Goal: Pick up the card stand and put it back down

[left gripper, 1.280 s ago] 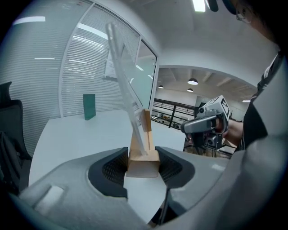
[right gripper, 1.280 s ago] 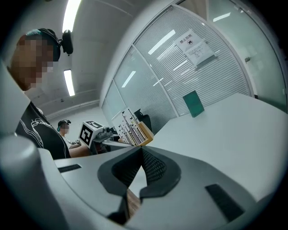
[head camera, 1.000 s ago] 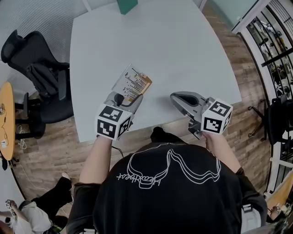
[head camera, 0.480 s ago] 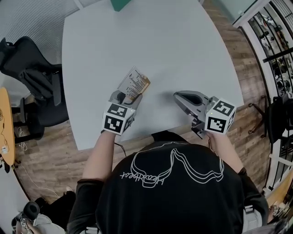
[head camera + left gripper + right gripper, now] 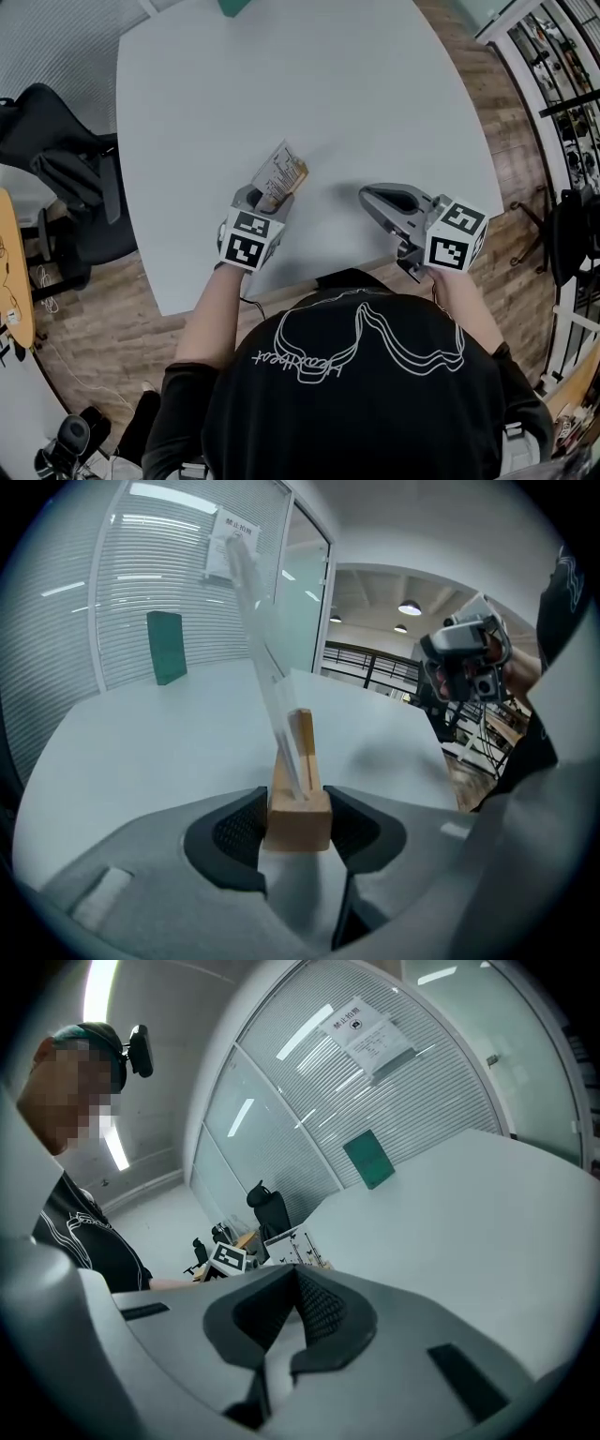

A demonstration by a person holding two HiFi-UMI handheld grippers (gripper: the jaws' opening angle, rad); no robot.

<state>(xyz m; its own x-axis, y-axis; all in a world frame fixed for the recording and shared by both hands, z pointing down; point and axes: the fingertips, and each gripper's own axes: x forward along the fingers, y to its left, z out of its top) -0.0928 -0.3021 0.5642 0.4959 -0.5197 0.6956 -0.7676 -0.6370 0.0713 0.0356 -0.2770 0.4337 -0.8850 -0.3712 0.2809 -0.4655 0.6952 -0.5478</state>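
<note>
The card stand is a small wooden block with a clear panel holding a printed card. My left gripper is shut on the wooden base, both pads pressed against its sides, and the panel leans up and away to the left. The stand is low over the white table; I cannot tell whether it touches. Over the table's near edge to the right, my right gripper is shut with nothing in it; its pads meet at the tips. The right gripper also shows in the left gripper view.
A green block stands at the table's far edge, also seen as the green block. A black office chair sits left of the table, and shelving is at the right. A round wooden table lies at far left.
My left gripper has come down toward the table with the card stand still held. The right gripper has drifted slightly to the right and stayed shut.
</note>
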